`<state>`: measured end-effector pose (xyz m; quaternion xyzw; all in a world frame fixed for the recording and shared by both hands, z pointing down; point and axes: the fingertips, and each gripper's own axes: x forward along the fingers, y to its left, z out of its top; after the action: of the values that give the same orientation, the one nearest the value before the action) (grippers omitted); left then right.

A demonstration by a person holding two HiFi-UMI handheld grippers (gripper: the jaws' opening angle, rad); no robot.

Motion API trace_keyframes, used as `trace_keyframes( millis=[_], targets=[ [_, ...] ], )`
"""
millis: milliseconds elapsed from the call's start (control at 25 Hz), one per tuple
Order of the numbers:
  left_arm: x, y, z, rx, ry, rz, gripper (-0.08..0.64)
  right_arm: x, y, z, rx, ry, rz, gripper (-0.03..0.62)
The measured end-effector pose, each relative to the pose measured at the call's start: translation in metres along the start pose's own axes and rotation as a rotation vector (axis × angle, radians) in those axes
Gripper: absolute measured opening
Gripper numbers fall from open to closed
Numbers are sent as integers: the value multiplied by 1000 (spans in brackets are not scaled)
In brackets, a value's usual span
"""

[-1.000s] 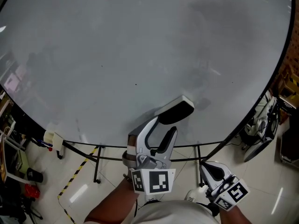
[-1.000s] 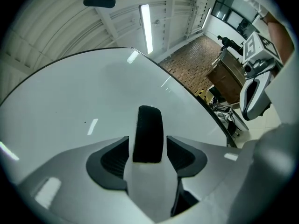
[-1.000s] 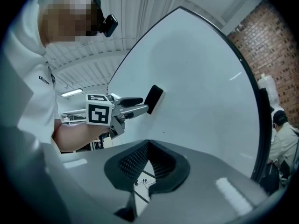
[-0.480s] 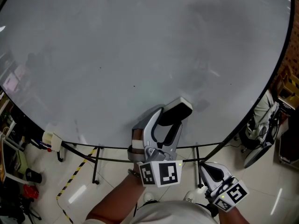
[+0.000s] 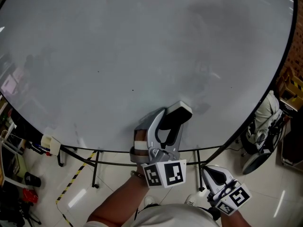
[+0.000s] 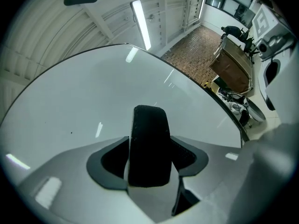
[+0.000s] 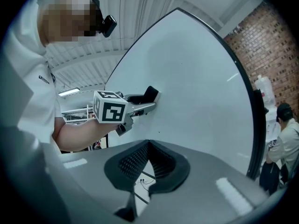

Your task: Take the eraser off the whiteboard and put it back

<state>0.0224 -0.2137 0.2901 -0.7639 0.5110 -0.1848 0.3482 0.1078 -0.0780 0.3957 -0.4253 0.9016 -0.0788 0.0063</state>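
The black eraser (image 5: 177, 112) sits on the large whiteboard (image 5: 142, 56) near its lower edge. My left gripper (image 5: 169, 122) reaches level at the board with the eraser's lower end between its fingers. In the left gripper view the eraser (image 6: 148, 139) stands upright between the two pads, and I see no clear pressing. These jaws have just been closing a little. The right gripper view shows the left gripper (image 7: 140, 104) with the eraser (image 7: 150, 93) on the board. My right gripper (image 5: 210, 170) hangs back at the lower right, its tips (image 7: 148, 143) together and empty.
The board stands on a black frame with legs (image 5: 97, 167). Yellow-black tape (image 5: 75, 178) marks the floor and clutter (image 5: 26, 178) lies at the left. A white holder (image 5: 49, 143) hangs at the board's lower left edge. Equipment (image 5: 258, 136) stands at the right, and a person (image 7: 285, 139) beyond.
My left gripper has moved up and to the right toward the board, so the eraser now lies between its fingers instead of beyond the tips. The right gripper has not moved.
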Motion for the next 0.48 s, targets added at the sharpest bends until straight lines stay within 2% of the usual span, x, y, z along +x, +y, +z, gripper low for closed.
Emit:
trace_keyframes(
  millis=[480],
  targets=[
    [-4, 0, 3, -40, 1, -53, 270, 1, 9, -4, -9, 12, 17, 2]
  ],
)
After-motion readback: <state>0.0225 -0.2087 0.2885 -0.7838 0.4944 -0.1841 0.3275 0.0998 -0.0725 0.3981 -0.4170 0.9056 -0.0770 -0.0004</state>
